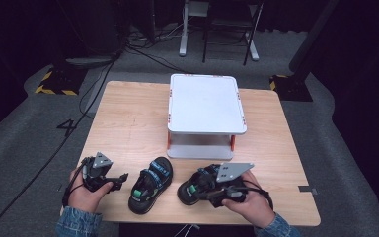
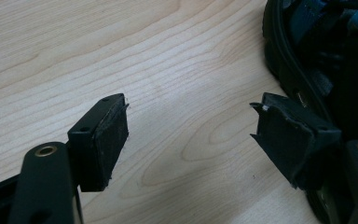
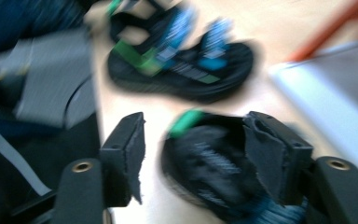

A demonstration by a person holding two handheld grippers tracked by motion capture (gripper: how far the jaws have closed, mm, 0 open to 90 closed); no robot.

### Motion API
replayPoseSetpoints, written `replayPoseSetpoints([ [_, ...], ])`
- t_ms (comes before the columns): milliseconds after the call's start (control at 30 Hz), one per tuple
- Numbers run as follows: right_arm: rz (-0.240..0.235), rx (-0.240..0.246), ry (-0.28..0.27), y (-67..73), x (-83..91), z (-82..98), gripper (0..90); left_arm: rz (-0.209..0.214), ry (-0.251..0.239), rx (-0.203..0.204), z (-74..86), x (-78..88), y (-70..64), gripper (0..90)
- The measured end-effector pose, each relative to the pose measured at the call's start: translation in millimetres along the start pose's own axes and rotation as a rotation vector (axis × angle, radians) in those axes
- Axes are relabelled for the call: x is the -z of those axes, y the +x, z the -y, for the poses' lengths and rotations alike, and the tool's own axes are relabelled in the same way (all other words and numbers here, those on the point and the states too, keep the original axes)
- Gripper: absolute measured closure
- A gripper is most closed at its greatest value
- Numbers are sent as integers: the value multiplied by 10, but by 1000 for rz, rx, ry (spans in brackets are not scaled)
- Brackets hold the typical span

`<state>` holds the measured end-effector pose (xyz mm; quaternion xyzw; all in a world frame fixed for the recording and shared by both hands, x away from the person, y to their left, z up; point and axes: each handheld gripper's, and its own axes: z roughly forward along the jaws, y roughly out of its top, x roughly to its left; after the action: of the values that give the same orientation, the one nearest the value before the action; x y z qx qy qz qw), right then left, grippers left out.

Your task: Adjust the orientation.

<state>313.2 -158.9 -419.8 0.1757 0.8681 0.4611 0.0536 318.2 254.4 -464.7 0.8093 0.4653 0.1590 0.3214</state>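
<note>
On the wood-grain bench, near edge, going left to right: left tongs rest low, jaws wide apart, bare wood between the worn foam pads. Just right of them, 1 black sandal with blue and green straps lies flat. Next, right tongs gape around the heel of the 2nd sandal, left pad apart, right contact blurred. Behind: white riser shelf, orange legs.

No text, label, brand or number can be read. The straps of the sandal beyond the right gripper carry pale patterned bands, too blurred to tell whether they are lettering.
</note>
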Motion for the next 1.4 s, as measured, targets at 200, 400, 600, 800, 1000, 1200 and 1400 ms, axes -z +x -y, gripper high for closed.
replayPoseSetpoints([
  [200,173,-186,15,-242,119,238,420,-2,1,-1,2,1,-4,255],
  [400,131,-235,43,-192,-118,288,484,5,10,0,3,-19,-5,255],
  [600,188,-254,64,-164,-288,242,622,2,6,0,9,-17,-4,255],
  [800,193,-222,13,-216,-269,180,671,-3,4,9,38,3,4,255],
  [1000,187,-117,-16,-348,-329,-64,671,-28,-1,40,140,97,34,255],
  [1200,176,-5,7,-608,-620,-237,667,-47,0,65,242,176,57,255],
  [1400,153,61,4,-707,-751,-257,618,-60,4,87,318,217,100,255],
])
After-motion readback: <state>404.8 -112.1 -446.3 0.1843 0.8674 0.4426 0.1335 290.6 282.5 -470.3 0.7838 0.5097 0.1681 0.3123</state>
